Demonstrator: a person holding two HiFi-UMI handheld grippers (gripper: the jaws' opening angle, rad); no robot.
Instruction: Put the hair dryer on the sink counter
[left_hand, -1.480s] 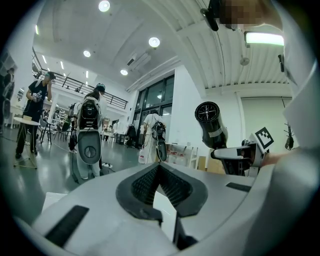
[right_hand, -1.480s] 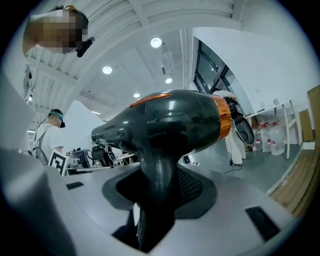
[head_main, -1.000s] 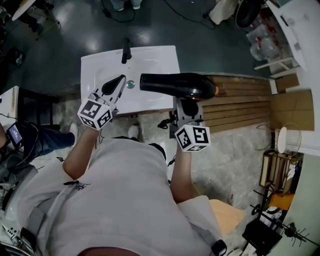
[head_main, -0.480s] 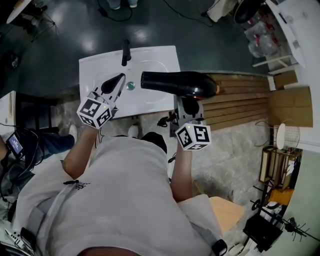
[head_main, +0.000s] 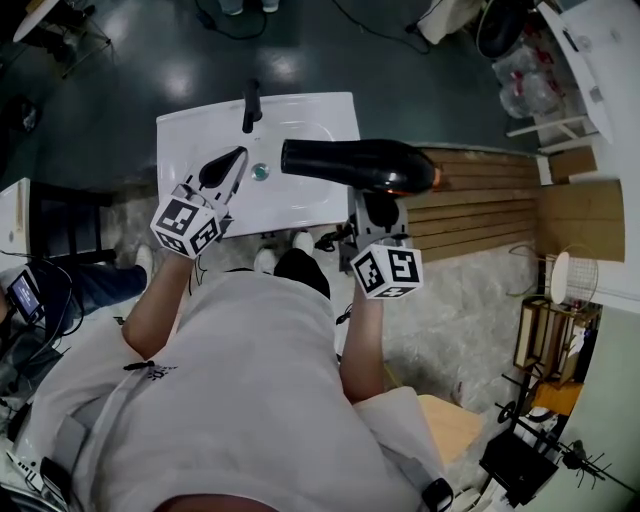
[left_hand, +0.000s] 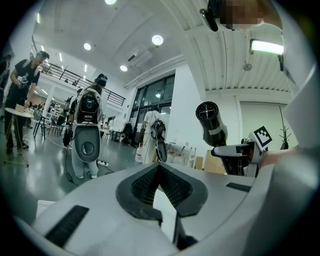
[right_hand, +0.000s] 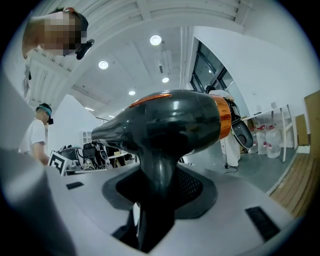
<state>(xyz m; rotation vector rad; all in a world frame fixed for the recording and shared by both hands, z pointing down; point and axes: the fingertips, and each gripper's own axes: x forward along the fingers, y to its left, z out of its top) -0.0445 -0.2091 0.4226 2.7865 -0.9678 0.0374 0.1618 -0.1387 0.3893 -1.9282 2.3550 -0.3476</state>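
Black hair dryer (head_main: 355, 165) hangs above the white sink bench's (head_main: 190, 130) right edge, handle clamped in my right gripper (head_main: 376, 208); my left gripper (head_main: 226, 172) is closed, empty. Next, I'd lower it flat.

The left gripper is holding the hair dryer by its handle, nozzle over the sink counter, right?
No, the right gripper holds the hair dryer by its handle, nozzle over the sink counter. The right gripper view shows the handle between its jaws; the left gripper is empty.
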